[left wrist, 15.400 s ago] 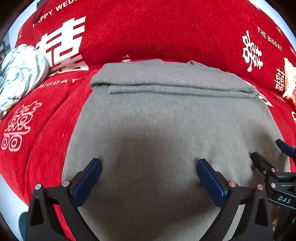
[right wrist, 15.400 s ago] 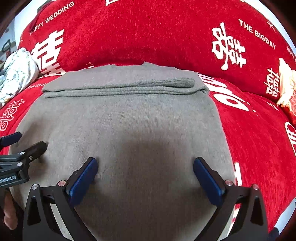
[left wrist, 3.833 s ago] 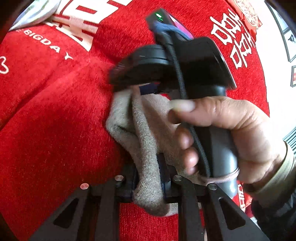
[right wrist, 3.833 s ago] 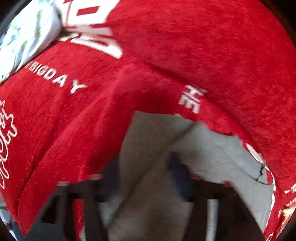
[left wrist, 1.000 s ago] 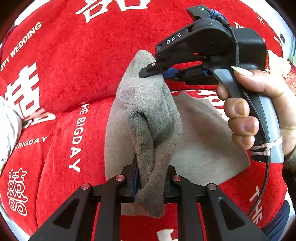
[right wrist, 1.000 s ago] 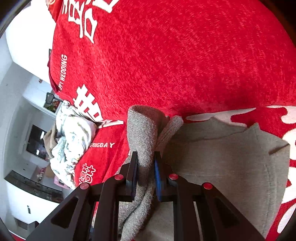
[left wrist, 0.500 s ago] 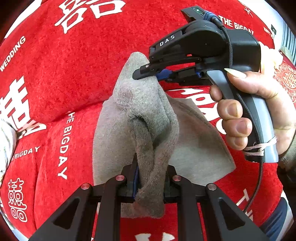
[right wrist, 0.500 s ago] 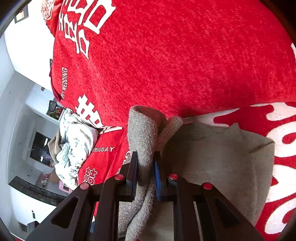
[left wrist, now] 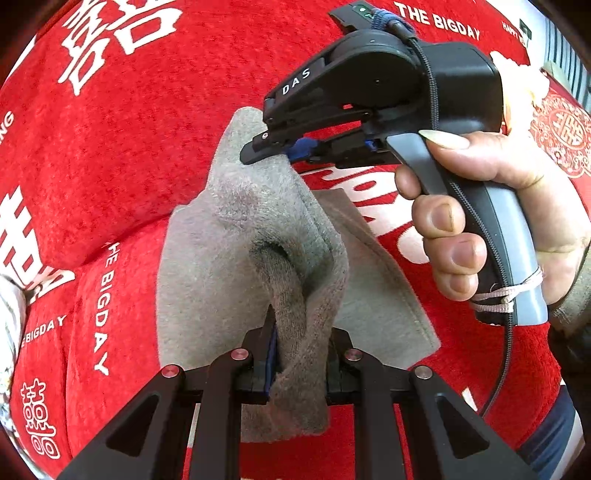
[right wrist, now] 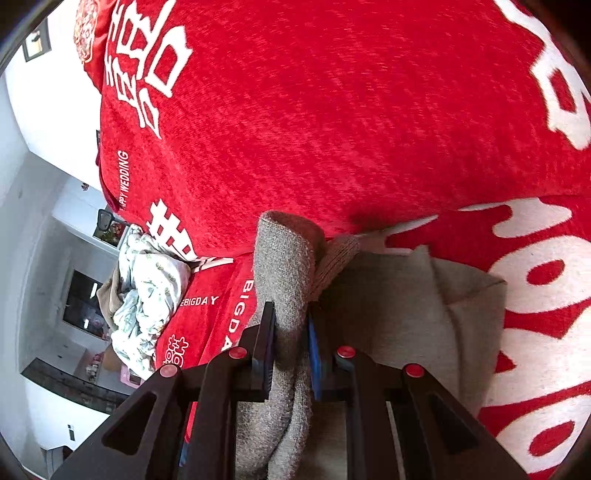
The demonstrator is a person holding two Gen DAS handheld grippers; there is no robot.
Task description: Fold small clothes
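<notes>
You are gripping the grey knit garment [left wrist: 236,236] with both claws at once, and it is hanging between them above the red sofa cover [left wrist: 122,129]. Your left claw [left wrist: 299,354] is clenched on a bunched fold of the fabric, with the cloth squeezed between its two blue-padded fingers [left wrist: 272,350] and a tail of knit spilling down below them. In the left wrist view your right claw [left wrist: 275,149] is biting the upper peak of the same garment, its black fingers closed on the cloth, while your right hand [left wrist: 491,218] is wrapping around the grey handle. In the right wrist view that claw [right wrist: 291,339] is pinching a thick rolled edge of the knit that is standing up between the pads [right wrist: 314,354]. The rest of the garment is draping down from the two grips, and its lower part is lying flat on the sofa seat, with a folded corner [right wrist: 465,280] showing at the right. The red cover is carrying white characters and the words "THE BIGDAY" [left wrist: 439,24]. A crumpled pale floral cloth [right wrist: 147,291] is sitting at the far left end of the sofa, well apart from the grey garment.
</notes>
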